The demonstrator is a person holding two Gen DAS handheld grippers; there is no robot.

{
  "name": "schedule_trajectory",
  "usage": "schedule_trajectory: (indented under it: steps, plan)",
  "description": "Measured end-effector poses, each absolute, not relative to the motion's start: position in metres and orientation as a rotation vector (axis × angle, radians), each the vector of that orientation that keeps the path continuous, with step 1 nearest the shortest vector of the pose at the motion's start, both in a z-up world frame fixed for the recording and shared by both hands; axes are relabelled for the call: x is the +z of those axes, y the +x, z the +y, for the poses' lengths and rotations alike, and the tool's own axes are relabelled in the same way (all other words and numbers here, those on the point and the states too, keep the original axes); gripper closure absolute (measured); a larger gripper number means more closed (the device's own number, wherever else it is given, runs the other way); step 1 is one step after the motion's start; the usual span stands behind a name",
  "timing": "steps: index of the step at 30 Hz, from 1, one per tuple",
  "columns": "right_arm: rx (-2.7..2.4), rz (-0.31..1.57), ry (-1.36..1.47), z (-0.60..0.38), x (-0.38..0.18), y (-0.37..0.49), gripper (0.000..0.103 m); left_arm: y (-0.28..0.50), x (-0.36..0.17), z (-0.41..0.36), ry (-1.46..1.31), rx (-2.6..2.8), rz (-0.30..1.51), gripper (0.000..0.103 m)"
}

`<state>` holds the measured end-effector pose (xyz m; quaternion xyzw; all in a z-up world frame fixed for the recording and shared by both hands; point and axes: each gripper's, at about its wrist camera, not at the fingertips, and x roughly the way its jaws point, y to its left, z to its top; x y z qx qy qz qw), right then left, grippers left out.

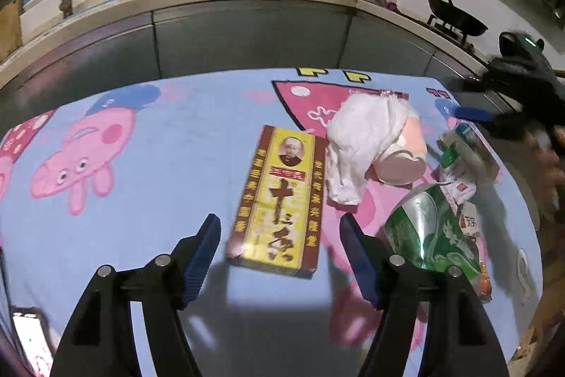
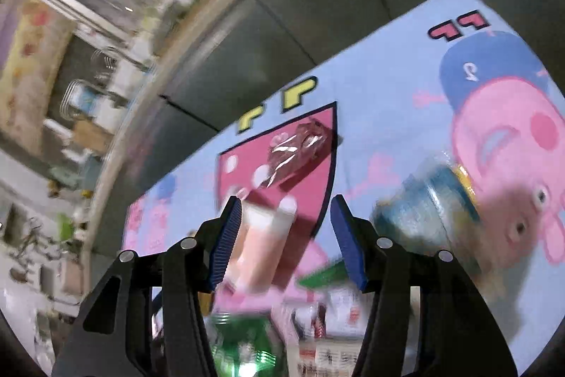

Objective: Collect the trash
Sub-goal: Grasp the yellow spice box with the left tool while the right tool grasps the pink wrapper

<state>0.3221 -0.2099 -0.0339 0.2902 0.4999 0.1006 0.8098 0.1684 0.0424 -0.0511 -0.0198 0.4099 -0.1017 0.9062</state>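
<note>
Both my wrist cameras are looking steeply down, close over the cartoon-print surface (image 1: 141,200); the right one is rolled and blurred, and both are sharing the pink cup (image 1: 402,161).

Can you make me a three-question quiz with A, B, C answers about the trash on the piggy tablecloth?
1. Where is the white tissue?
A. draped over the pink cup
B. inside the wok
C. under the yellow box

2. What colour is the long box with the portrait?
A. green
B. yellow with a brown border
C. purple

3. How are the left tongs?
A. clamped on the box
B. gripping the tissue
C. open, holding nothing

Answers: 1 A, the tissue lies over the tipped cup. 2 B, yellow face, brown edge. 3 C, both blue pads stand apart above the tablecloth.
</note>
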Motion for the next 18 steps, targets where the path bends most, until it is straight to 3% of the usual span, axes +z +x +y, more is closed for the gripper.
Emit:
schedule_trajectory:
  steps: [3,8,12,14,15,18]
  plan:
    - [0.164,1.111,0.525,-0.195,-0.047,0.350,0.049,0.171,-0.056,0.033,-0.007,-0.218,0.831,0.027]
    - [0.106,1.180,0.439,-0.176,-0.068,0.387,0.047,0.180,-0.064,0.035,0.019,-0.186,0.831,0.027]
    - [0.093,1.190,0.438,-0.172,-0.077,0.396,0.048,0.185,-0.068,0.039,0.016,-0.169,0.834,0.034]
    - [0.114,1.169,0.414,-0.167,-0.076,0.396,0.074,0.187,-0.071,0.039,-0.005,-0.187,0.845,0.041]
    - [0.138,1.172,0.403,-0.164,-0.076,0.394,0.098,0.187,-0.071,0.039,-0.005,-0.182,0.839,0.042]
    - [0.136,1.106,0.378,-0.162,-0.063,0.384,0.100,0.179,-0.068,0.041,0.002,-0.163,0.824,0.044]
